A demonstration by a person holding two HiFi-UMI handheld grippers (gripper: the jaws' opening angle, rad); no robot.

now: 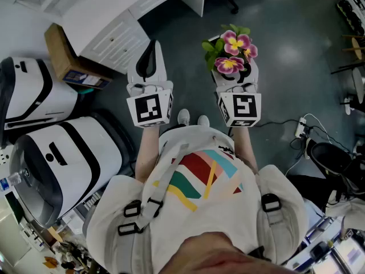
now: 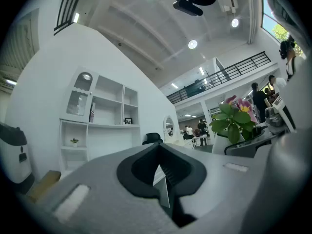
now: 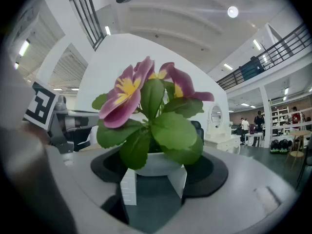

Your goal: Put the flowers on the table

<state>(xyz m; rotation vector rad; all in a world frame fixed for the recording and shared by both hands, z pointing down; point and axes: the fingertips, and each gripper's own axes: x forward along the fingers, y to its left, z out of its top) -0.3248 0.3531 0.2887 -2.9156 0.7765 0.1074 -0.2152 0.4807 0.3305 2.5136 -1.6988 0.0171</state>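
A small white pot (image 3: 157, 163) of pink and yellow flowers (image 1: 232, 52) with green leaves sits between the jaws of my right gripper (image 3: 153, 180), which is shut on the pot. Its white fingers (image 3: 128, 185) press the pot's sides, and the blooms (image 3: 139, 87) rise just in front of the camera. In the head view the right gripper (image 1: 235, 76) holds the plant out over the grey floor. My left gripper (image 1: 149, 59) is level with it on the left. Its jaws (image 2: 163, 182) are shut with nothing in them. The potted plant (image 2: 234, 118) also shows at the right of the left gripper view.
A white desk with drawers (image 1: 122, 24) stands ahead on the left, a cardboard box (image 1: 68, 59) beside it. Two large white machines (image 1: 54, 164) fill the left side. Cables and a power strip (image 1: 301, 129) lie on the floor at right. A white shelf unit (image 2: 105, 118) stands far off.
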